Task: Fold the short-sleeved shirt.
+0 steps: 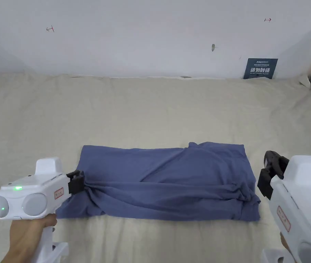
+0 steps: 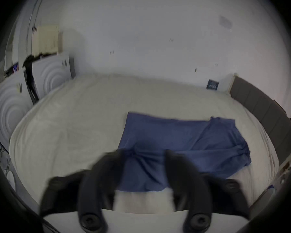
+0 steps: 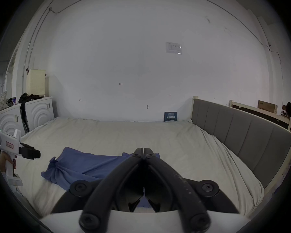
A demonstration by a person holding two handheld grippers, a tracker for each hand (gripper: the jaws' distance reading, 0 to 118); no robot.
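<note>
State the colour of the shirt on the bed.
The shirt is plain blue, no pattern; clearest in the head view.

Bedsheet point(image 1: 151, 109) open around shirt point(image 1: 165, 181); headboard point(image 3: 242, 129) walls right.

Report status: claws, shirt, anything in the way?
Left claw open at shirt's left edge. Right claw shut, empty, off its right edge. Shirt lies part-folded and rumpled on bed. Nothing in the way.

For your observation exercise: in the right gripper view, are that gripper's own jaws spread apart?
No: the right gripper has its jaws meeting at the tips, with no gap, above the blue shirt.
</note>
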